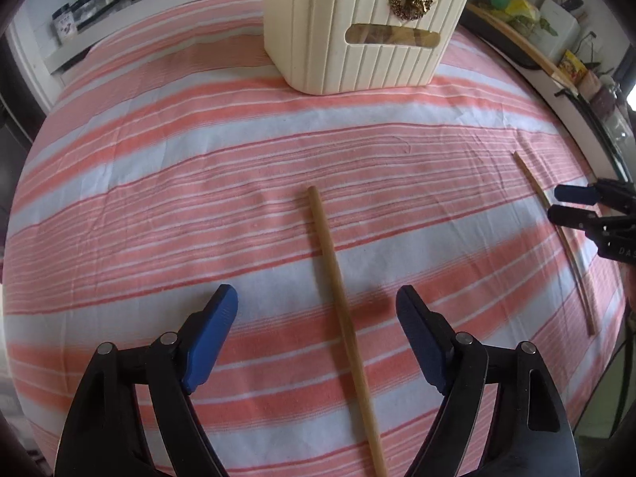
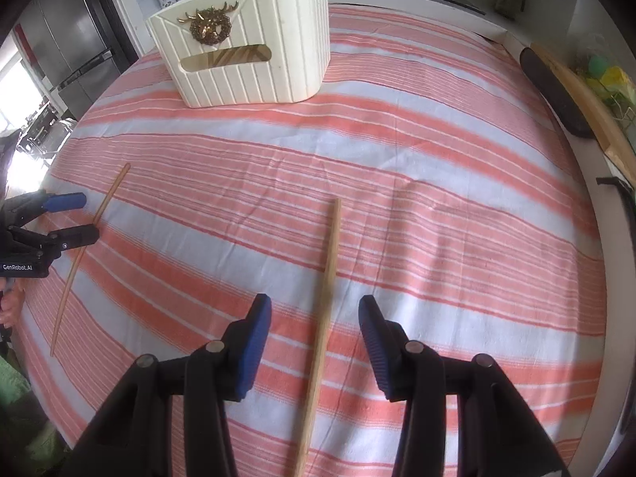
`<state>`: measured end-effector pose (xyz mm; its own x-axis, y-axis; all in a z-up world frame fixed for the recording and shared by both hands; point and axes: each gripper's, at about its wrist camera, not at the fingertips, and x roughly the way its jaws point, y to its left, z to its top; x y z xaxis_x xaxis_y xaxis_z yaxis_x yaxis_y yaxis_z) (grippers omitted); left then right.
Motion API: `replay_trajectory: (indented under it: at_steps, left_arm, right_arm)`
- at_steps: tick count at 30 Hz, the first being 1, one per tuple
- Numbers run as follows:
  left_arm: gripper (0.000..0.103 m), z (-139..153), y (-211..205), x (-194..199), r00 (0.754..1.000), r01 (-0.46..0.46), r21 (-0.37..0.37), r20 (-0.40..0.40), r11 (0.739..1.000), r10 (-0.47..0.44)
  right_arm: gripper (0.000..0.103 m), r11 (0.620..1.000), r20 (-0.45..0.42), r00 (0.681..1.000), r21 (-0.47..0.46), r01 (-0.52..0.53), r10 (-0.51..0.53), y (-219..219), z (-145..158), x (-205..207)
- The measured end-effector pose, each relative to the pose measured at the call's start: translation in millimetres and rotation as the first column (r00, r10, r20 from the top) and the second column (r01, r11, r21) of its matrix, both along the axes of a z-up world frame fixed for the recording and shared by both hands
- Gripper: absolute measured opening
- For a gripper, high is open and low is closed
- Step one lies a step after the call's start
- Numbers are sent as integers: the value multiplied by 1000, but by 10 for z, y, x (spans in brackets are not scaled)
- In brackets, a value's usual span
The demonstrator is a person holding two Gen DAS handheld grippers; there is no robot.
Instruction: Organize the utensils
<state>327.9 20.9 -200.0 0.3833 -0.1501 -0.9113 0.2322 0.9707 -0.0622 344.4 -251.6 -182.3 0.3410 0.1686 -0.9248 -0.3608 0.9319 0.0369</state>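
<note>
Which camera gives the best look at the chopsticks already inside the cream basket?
The right wrist view: chopsticks show through the cream basket handle slot and above its rim. The left wrist view shows only a blurred tan patch in the slot.

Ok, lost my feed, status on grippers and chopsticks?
Left gripper open, astride one chopstick. Right gripper open, astride the other chopstick. Both flat on cloth. Holder ahead, path clear.

Soft daylight is coming in evenly, casting faint shadows on the striped cloth (image 1: 198, 206), while fisheye bending and dark vignetting are warping the blurred edges.
</note>
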Motion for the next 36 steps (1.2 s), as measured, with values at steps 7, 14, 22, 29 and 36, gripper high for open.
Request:
replay_trajectory:
  at_steps: [7, 14, 22, 29, 36]
  left_arm:
    - [28, 33, -137, 133, 998, 19, 56, 51, 998, -22]
    - [5, 309, 23, 19, 989, -39, -68, 138, 997, 48]
    - [5, 1171, 253, -532, 938, 12, -227, 340, 974, 68]
    - [5, 1528, 367, -863, 887, 40, -317, 448, 948, 112]
    - [5, 1681, 427, -914, 865, 48, -347, 484, 937, 135]
  right_arm:
    - [11, 998, 28, 1000, -58, -4, 5, 193, -123, 291]
    - [6, 994, 66, 996, 87, 62, -68, 68, 154, 278]
    - [6, 965, 296, 950, 260, 18, -98, -43, 1100, -272]
    - [6, 972, 446, 894, 224, -66, -42, 165, 1400, -660]
    - [6, 962, 517, 854, 257, -91, -57, 234, 1569, -834]
